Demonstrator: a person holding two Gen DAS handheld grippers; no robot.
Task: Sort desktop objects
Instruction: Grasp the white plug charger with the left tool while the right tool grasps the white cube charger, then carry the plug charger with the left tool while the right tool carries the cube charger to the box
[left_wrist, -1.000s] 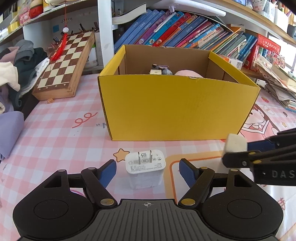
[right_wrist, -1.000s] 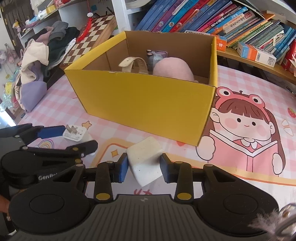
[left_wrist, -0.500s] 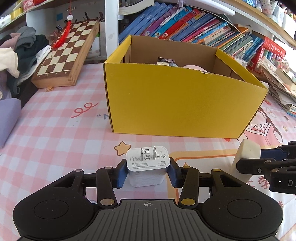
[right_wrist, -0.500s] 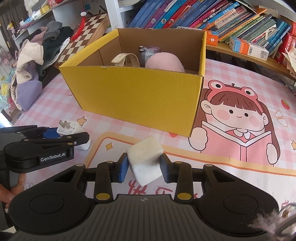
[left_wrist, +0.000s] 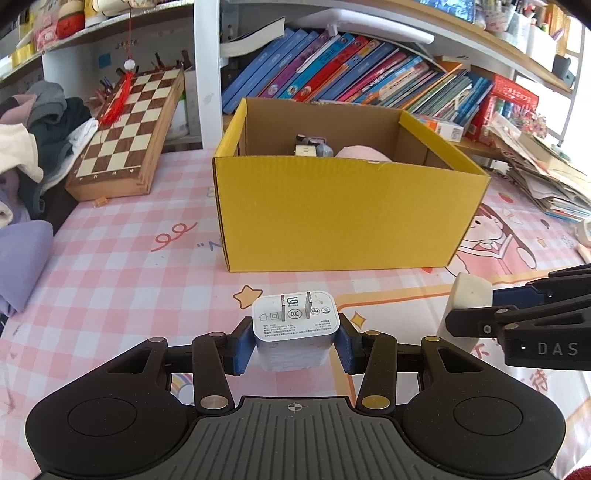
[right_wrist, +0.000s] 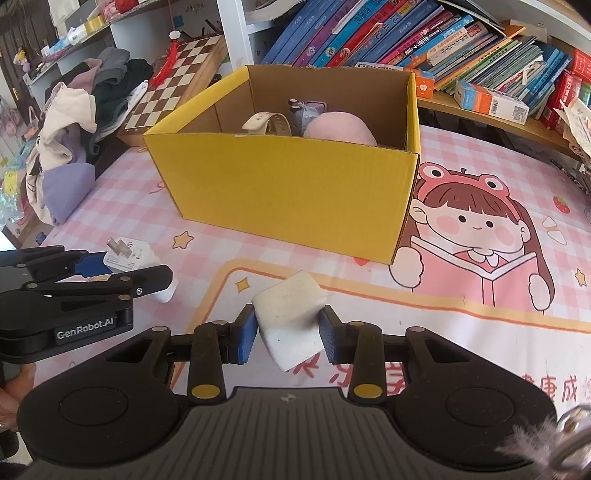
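Note:
My left gripper is shut on a white charger plug, prongs pointing up, held just above the pink checked mat. The same charger plug shows at the left of the right wrist view between the left gripper. My right gripper is shut on a white eraser block; this eraser block appears at the right edge of the left wrist view. Ahead stands an open yellow cardboard box holding a watch strap, a pink rounded object and a small grey item.
A folded chessboard leans at the back left beside a pile of clothes. Rows of books fill the shelf behind the box, and loose papers are stacked at the right. A hand grips the left tool.
The left gripper closed on the charger plug and lifted it slightly. Both grippers have drawn back and up from the box, the right one still holding the eraser block.

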